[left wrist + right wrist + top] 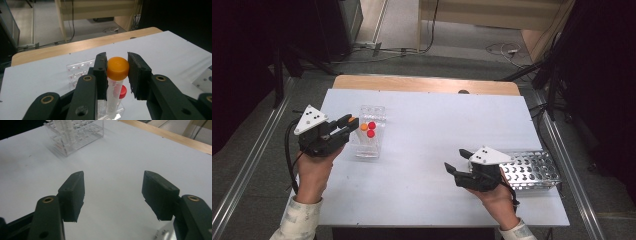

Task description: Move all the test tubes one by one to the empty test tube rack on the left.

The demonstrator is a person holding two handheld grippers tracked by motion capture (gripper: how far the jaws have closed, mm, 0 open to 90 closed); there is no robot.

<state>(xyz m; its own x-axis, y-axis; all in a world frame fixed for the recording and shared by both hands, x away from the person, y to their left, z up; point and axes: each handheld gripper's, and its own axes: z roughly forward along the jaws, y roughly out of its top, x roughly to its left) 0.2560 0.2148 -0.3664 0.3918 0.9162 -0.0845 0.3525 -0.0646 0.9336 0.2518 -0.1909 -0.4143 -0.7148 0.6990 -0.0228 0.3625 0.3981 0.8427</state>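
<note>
The left claw (117, 72) was clamped on the orange-capped tube (117, 68), upright above the clear rack (369, 132). The right claw (458, 162), jaws apart and empty, sat well apart beside the metal rack (537, 170).

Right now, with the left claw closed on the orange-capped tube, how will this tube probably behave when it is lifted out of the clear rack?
The orange-capped tube looks like thin clear plastic, so probably light and stiff. Its rounded cap seems smooth; the left claw may slip. Laid down, it would likely roll. The clear rack might lift or tip with it.
</note>
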